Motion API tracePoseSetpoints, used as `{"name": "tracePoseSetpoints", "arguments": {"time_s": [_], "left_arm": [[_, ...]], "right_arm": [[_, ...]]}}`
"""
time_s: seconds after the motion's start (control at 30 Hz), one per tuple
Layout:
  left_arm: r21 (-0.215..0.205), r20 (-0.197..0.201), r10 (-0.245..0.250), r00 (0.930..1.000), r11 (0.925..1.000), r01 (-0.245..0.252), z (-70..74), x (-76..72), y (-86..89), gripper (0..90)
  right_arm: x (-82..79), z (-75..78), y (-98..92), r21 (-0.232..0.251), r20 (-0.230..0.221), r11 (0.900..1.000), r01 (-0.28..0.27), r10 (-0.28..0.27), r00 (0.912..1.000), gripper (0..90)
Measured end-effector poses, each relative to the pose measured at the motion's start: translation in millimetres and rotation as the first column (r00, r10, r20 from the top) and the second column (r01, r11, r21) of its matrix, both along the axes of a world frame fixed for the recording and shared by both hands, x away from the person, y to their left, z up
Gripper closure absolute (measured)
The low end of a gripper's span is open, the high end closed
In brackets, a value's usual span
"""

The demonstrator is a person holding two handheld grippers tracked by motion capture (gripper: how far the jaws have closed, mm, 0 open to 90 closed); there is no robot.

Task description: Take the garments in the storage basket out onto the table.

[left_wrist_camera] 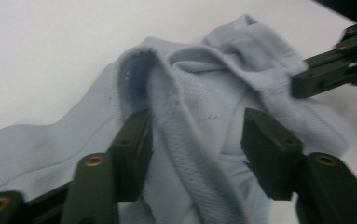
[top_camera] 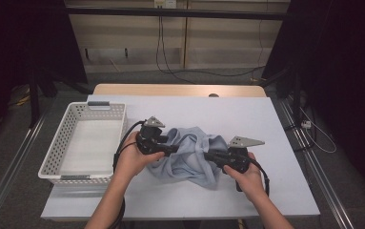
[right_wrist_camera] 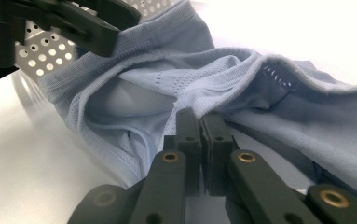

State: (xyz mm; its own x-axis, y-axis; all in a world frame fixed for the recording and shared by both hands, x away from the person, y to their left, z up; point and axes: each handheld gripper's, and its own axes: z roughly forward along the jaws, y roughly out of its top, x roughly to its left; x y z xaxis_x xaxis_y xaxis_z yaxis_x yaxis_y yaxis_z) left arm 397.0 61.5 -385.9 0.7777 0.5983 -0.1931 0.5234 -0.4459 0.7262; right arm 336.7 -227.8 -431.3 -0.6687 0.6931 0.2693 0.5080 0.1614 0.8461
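Currently the pale blue garment [top_camera: 189, 153] lies crumpled near the middle of the white table [top_camera: 247, 119], well short of any neat shape, with the basket [top_camera: 65, 143] standing bare of cloth just to its left. The right gripper [right_wrist_camera: 203, 122] is clenched on a hem: in the right gripper view its two pads meet with a thin fold of the fabric pinched between them, and in the high view that gripper [top_camera: 208, 155] sits at the garment's right side. The left gripper [left_wrist_camera: 197, 140] is at the garment's left side; in the left gripper view its jaws straddle a raised ridge of cloth, the left pad against the fabric, the right pad apart from it with a gap showing. So the left jaws are partly closed and not yet biting. Judgement: one hold is made, the second is about to be made. Nothing of the garment is spread, folded or lifted clear; it rests bunched on the table with folds standing up between the two grippers. Left to do, as far as can be told: finish the left grasp, then handle the cloth with both holds, whether to flatten it or carry it to the basket cannot be told.
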Motion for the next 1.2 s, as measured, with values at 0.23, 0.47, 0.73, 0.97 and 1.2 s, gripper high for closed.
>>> {"name": "tracePoseSetpoints", "arguments": {"time_s": [0.23, 0.47, 0.73, 0.97, 1.2], "left_arm": [[-0.011, -0.046, 0.014, 0.9988, 0.9998, -0.015, -7.7, 3.2, 4.0, 66.6], [-0.075, -0.078, 0.033, 0.9964, 0.9964, -0.039, 1.7, 5.0, 15.4, 85.5], [-0.14, -0.057, 0.061, 0.9965, 0.9878, -0.069, 21.5, 6.2, 32.6, 88.6], [-0.216, -0.027, 0.099, 0.9947, 0.971, -0.103, 49.4, 7.9, 53.3, 88.7], [-0.239, -0.021, 0.105, 0.9942, 0.9651, -0.107, 66.1, 10.1, 60.3, 88.8]], "right_arm": [[1.2, 6.8, -6.4, 0.025, 0.012, 1.0, 0.005, -0.005, 0.9999, 87.7], [3.2, 21.6, -23.6, 0.074, 0.036, 0.996, 0.041, -0.044, 0.9984, 87.8], [5.2, 45.0, -41.1, 0.079, 0.069, 0.994, 0.07, -0.076, 0.9947, 87.9], [10.5, 67.0, -56.7, 0.094, 0.095, 0.99, 0.108, -0.117, 0.9886, 87.9], [13.8, 85.9, -56.6, 0.078, 0.123, 0.992, 0.101, -0.11, 0.9863, 87.9]]}}
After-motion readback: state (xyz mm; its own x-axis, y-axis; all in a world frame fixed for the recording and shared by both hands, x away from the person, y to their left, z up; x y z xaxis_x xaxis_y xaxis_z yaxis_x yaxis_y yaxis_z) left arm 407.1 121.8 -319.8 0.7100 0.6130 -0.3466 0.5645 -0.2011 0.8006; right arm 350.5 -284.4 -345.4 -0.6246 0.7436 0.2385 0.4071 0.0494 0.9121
